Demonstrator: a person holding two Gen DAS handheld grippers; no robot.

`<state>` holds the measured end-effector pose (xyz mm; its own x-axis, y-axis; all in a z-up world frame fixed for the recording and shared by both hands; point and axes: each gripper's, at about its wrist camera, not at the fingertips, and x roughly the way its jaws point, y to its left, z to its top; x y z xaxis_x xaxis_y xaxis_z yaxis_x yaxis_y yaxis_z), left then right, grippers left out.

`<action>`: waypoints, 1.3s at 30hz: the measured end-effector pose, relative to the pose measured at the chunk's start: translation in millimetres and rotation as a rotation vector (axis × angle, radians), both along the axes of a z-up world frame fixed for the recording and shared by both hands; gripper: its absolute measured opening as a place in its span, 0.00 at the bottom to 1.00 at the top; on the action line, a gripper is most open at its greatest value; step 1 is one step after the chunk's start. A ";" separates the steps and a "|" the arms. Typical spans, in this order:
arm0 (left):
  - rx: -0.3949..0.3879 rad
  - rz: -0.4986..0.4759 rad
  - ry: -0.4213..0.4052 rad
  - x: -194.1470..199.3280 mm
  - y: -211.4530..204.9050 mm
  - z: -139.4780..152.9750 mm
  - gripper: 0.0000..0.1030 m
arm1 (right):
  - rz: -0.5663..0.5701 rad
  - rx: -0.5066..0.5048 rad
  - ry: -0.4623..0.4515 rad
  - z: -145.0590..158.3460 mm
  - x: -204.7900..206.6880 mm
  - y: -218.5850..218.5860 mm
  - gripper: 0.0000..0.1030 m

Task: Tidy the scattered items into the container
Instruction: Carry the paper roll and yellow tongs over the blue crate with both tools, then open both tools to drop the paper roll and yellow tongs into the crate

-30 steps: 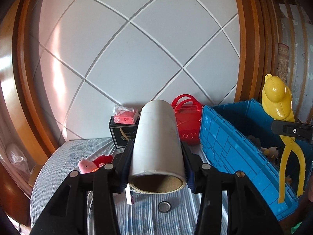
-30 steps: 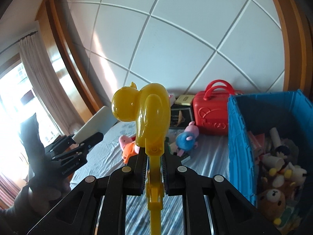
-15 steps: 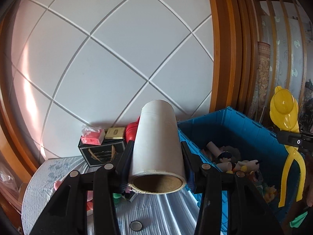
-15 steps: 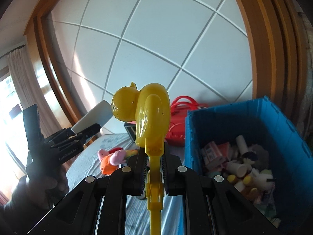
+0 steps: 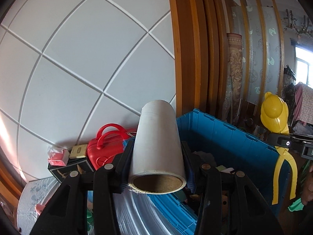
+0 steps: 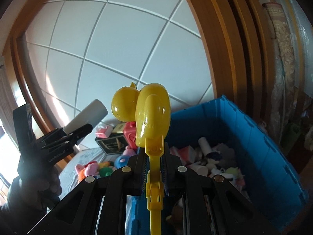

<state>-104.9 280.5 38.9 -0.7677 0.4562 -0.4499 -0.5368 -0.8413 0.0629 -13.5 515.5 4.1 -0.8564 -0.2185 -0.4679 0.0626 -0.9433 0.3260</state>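
L gripper (image 5: 157, 168) is clamped on a white film roll (image 5: 157, 143), long axis pointing fwd along the fingers, nose just over the near rim of the blue crate (image 5: 230, 135). R gripper (image 6: 154, 174) is pinched on a yellow duck-head snowball tong (image 6: 150, 115), handle trailing back, crate just ahead-right and below. R hand looks nearer the opening; roll is smooth w/ cardboard core, tong glossy plastic.

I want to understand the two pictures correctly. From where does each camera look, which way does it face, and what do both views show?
Left wrist: sits on the left gripper, looking along its fingers over the white roll it clamps, toward the blue bin; no body shows.
Right wrist: sits on the right gripper, clamped on the yellow duck tongs, facing the bin's toys; a dark-gloved hand shows at left.
Shared: bin, red case, roll, tongs, each other's gripper.
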 end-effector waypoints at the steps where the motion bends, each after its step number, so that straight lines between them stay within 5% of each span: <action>1: -0.001 -0.009 0.002 -1.5 6.4 1.7 0.44 | -0.010 0.001 -0.002 -1.1 -0.1 5.0 0.13; 23: -0.030 -0.226 -0.076 -38.5 147.8 -3.8 0.44 | -0.159 0.061 -0.101 -43.5 -1.6 91.7 0.13; 39: -0.042 -0.243 -0.136 -62.3 183.3 -22.3 0.44 | -0.188 0.055 -0.154 -62.2 -13.7 115.8 0.14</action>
